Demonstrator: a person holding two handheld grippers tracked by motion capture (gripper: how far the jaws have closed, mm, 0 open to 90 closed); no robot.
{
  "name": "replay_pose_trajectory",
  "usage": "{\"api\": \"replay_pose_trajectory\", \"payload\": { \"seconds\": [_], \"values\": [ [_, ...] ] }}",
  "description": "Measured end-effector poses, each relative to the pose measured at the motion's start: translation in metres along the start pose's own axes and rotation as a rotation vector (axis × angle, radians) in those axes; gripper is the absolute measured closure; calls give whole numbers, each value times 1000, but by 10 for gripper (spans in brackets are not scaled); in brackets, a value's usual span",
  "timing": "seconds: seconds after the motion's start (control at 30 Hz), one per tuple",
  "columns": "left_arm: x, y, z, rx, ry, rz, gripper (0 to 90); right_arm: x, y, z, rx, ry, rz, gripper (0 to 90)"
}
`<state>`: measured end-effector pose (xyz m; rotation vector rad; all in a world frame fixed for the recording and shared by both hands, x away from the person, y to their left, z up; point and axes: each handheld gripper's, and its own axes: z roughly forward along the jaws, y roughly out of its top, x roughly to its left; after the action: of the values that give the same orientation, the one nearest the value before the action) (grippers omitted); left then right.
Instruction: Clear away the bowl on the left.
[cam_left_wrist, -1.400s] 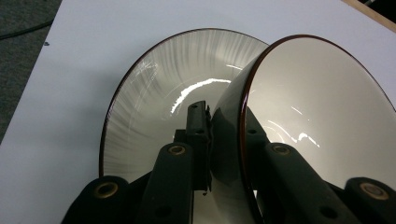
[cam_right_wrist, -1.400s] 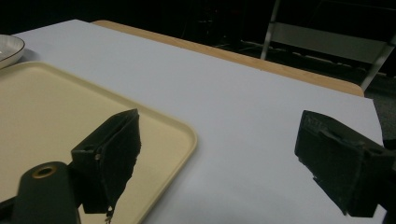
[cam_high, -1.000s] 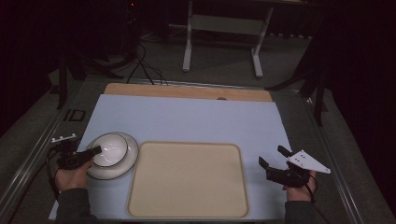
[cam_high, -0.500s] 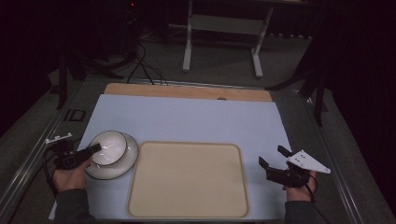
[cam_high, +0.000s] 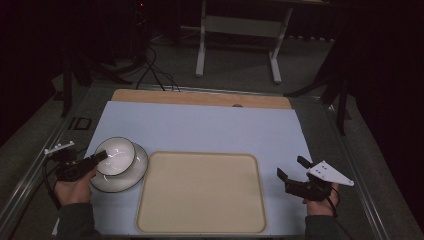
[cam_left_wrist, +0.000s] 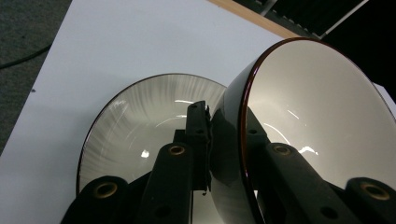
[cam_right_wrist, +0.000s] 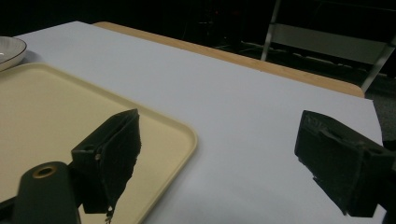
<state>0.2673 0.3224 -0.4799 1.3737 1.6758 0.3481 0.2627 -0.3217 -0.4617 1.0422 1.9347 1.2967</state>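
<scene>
At the table's left edge, a bowl (cam_high: 116, 155) tilts above a plate (cam_high: 131, 176), its rim pinched by the left gripper (cam_high: 97, 158), one jaw inside and one outside; it looks glazed, stiff, slippery and breakable, so the rim is the sensible hold, though a heavy bowl could pivot there; beside the plate lies a beige tray (cam_high: 200, 192) on the white mat (cam_high: 200, 127); the left gripper view shows the rim's dark band (cam_left_wrist: 247, 98), which the high view blurs; the right gripper (cam_high: 296, 175) waits spread wide, holding nothing.
</scene>
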Motion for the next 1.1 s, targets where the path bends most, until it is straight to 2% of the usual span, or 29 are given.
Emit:
{"api": "replay_pose_trajectory", "payload": {
  "seconds": [0.23,1.1],
  "values": [
    [-7,3,-7,-33,-16,14,800,0,0,0,-3,2,-3,139],
    [-35,10,-14,-71,-58,80,798,0,0,-1,-5,1,-5,139]
  ]
}}
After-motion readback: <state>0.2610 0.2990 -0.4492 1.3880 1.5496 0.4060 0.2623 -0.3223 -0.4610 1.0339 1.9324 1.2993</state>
